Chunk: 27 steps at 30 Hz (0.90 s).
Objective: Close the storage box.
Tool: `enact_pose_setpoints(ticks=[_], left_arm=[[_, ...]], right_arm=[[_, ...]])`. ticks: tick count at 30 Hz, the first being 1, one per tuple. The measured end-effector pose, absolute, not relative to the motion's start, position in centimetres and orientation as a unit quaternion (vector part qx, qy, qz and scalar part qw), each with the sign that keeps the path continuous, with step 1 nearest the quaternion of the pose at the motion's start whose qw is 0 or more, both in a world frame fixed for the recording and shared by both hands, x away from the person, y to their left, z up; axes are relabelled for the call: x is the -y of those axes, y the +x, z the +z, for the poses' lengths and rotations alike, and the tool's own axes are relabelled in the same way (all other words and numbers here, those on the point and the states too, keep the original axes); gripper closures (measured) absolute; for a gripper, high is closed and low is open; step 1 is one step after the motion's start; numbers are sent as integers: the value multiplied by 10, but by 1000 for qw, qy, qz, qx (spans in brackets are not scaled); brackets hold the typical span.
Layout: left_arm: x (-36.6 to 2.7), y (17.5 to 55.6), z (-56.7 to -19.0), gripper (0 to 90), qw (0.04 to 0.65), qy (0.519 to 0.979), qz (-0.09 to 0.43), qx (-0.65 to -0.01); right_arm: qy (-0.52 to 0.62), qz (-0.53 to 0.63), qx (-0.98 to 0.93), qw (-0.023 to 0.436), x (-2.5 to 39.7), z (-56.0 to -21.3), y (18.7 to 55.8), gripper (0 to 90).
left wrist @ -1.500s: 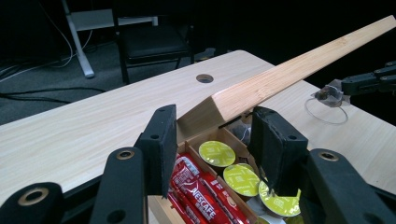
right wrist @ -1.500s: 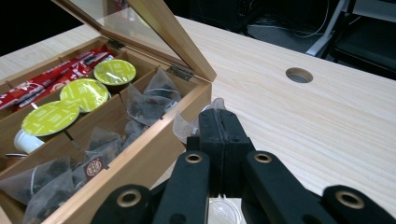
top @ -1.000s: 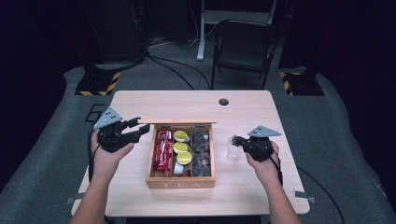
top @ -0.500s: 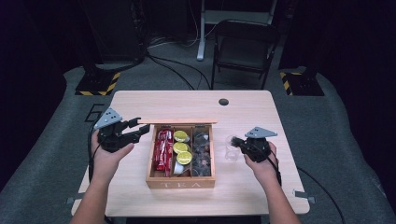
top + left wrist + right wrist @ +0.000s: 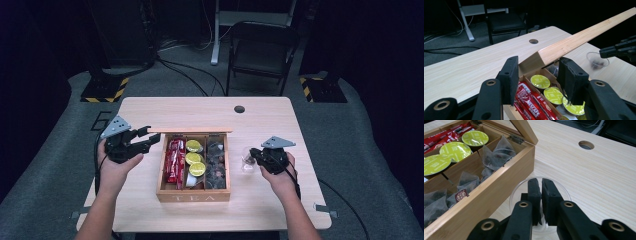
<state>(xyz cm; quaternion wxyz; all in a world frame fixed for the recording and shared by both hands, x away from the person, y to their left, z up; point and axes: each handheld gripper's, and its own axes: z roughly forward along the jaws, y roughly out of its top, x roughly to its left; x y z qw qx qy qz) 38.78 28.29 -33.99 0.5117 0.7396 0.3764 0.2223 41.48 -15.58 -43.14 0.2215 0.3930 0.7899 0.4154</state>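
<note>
On the pale wooden table (image 5: pixel 260 112) sits a wooden tea box (image 5: pixel 194 191) with its lid (image 5: pixel 192 131) standing open along the far edge. From the high view the box shows three rows: red stick packets (image 5: pixel 175 159) on the left, green-topped capsules (image 5: pixel 193 158) in the middle, and dark pyramid tea bags (image 5: pixel 216 162) on the right. The person's left gripper (image 5: pixel 145 140) hovers at the box's left far corner, its jaws parted; in the left gripper view the two black jaws stand well apart with the lid's edge (image 5: pixel 574 41) running between and beyond them, and nothing is pinched there. The right gripper (image 5: pixel 254 154) is at the box's right side, just over a small clear glass cup (image 5: pixel 247 159) that stands on the table close beside the box wall. In the right gripper view the jaws are pressed nearly together inside the cup's rim (image 5: pixel 564 187), with only a thin slit between them (whether a scrap of something is caught in that slit I cannot make out). The left gripper view shows something dark lying in the bottom of the cup (image 5: pixel 597 60), below the other gripper's black tips. A round cable hole (image 5: pixel 239 108) marks the far part of the table, and a folding chair (image 5: pixel 262 50) stands on the floor beyond it.
</note>
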Motion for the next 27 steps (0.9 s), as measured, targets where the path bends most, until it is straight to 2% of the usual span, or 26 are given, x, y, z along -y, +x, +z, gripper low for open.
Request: enact_pose_setpoints(ticks=[11,16,21,25,27], left_arm=[[-283,388,-340,515,511,739,224,-376],[-282,387,-340,515,510,740,225,-376],[-282,386,-340,515,507,742,224,-376],[-282,385,-341,515,508,742,226,-376],[-282,384,-341,514,507,742,225,-378]], right_arm=[[398,427,-780,227,156,-429,414,746],[394,441,-774,224,151,-421,410,654],[383,450,-775,226,145,-414,407,612],[376,461,-773,222,139,-406,404,542],[373,470,-768,222,135,-401,402,465]])
